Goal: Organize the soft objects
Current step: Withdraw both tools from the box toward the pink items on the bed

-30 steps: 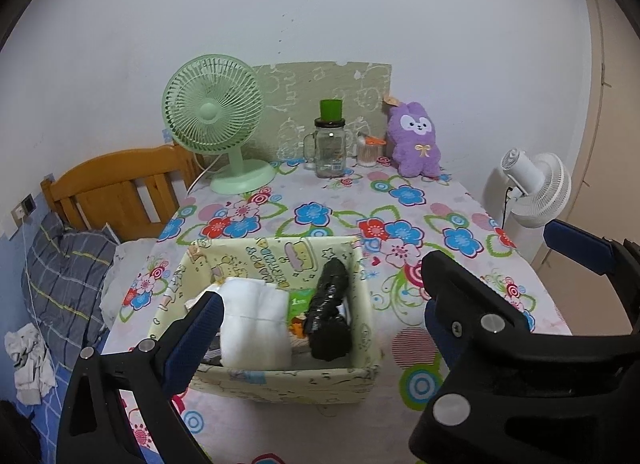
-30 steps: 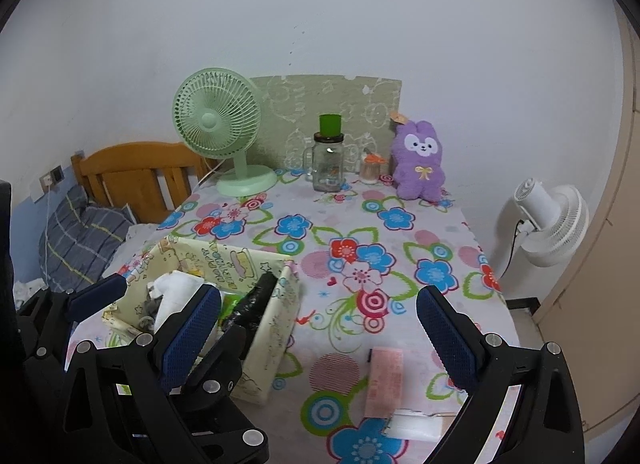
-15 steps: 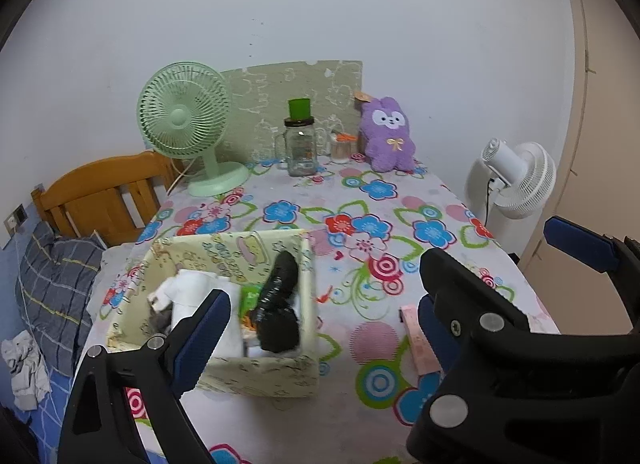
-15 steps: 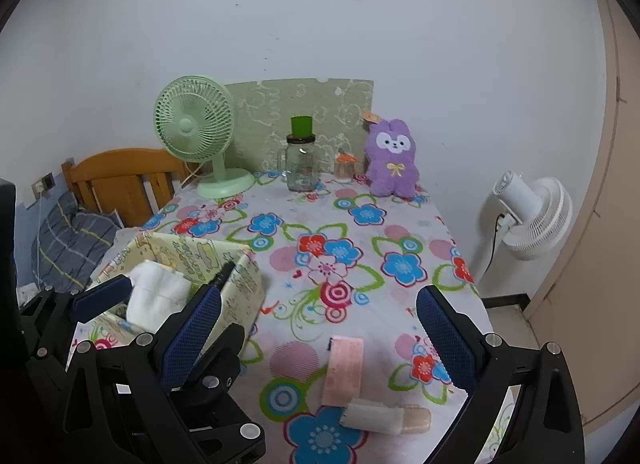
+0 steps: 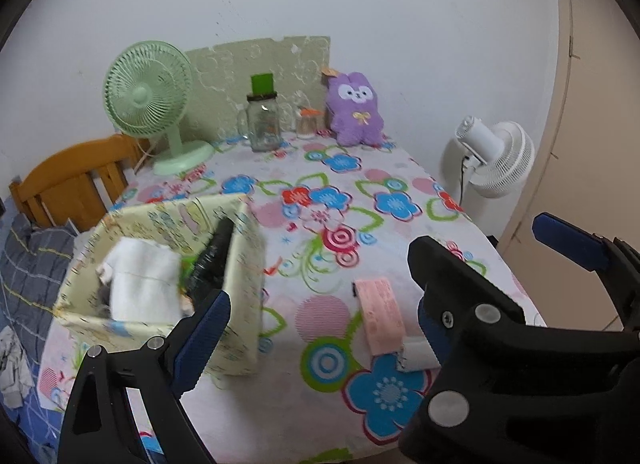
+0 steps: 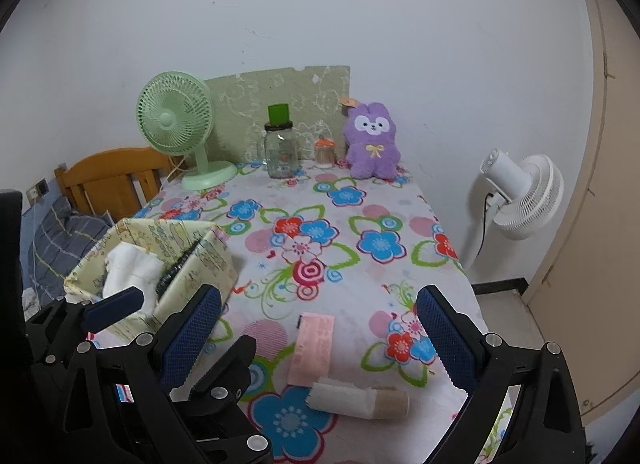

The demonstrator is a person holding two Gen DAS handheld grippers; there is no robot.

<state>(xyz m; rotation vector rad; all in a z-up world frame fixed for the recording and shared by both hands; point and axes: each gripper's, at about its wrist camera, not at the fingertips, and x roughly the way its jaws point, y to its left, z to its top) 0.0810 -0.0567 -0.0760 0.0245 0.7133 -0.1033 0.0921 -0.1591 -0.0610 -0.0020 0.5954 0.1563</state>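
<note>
Both grippers, left (image 5: 320, 320) and right (image 6: 320, 334), hang spread wide, pinching nothing. A pink pack (image 6: 313, 348) and roll (image 6: 358, 400) (half unwound) lie near; the box (image 6: 192, 264) sits left.

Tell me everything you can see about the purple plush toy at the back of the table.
The purple plush toy is a fuzzy rabbit-like figure with two rounded ears, a white face patch and a small yellow bow on its chest. It sits upright at the table's far edge, by the wall, on the floral tablecloth, right of a small orange-lidded jar. Nothing grips it.
</note>
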